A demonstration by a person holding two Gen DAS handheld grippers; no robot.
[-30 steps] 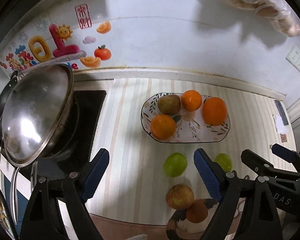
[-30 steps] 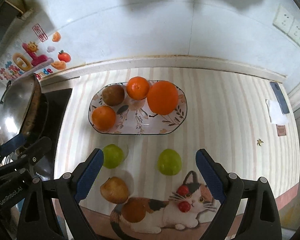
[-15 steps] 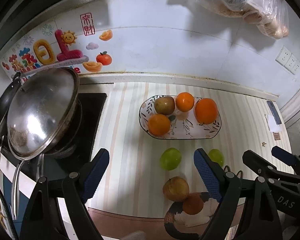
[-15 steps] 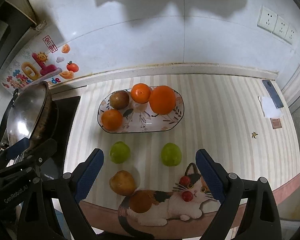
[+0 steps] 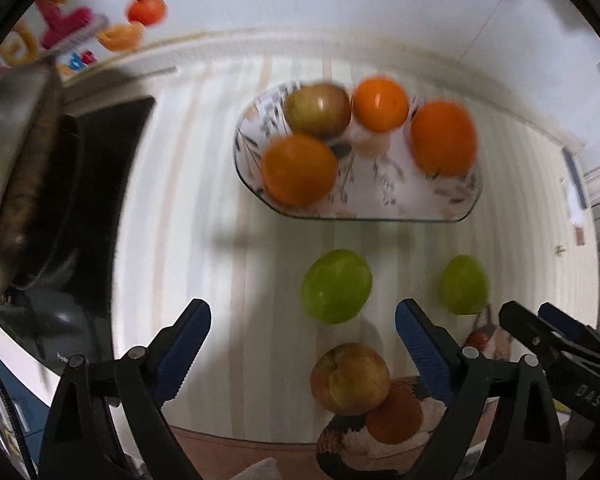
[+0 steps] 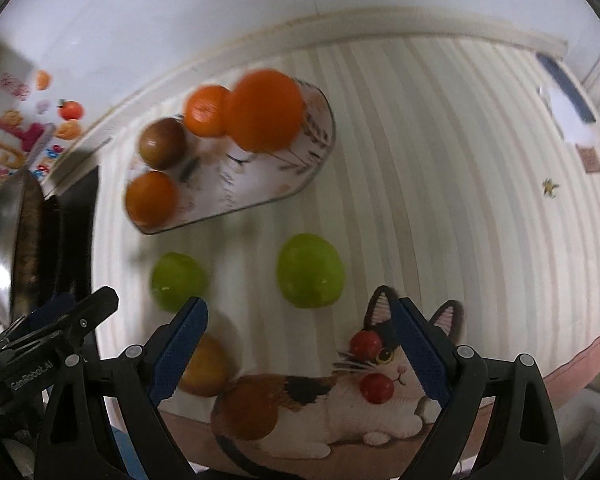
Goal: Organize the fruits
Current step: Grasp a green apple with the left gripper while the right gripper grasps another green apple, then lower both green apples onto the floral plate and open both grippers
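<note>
- Left gripper (image 5: 302, 330): jaws spread wide, holding nothing.
- Right gripper (image 6: 302, 330): jaws likewise released and bare.
- Yellow-red apple (image 5: 350, 378): on the counter, just below and inside the left jaw gap, touching a small brown-orange fruit (image 5: 394, 416) nearer the camera.
- Left green fruit (image 5: 336, 286): just beyond the left fingertips, slightly toward the right finger.
- Right green fruit (image 6: 310, 270): just ahead of the right jaw gap, near centre.
- Oval plate (image 5: 432, 208): farther off, long axis running across the left view, tilted diagonally in the right view; holds three oranges and one brownish fruit.
- Step, as judged: approach to the loose fruits, none yet gripped. Four remain off the plate.
- Next move calls for: lowering each open jaw around its green fruit, then a gentle closing, since round fruit may roll.
</note>
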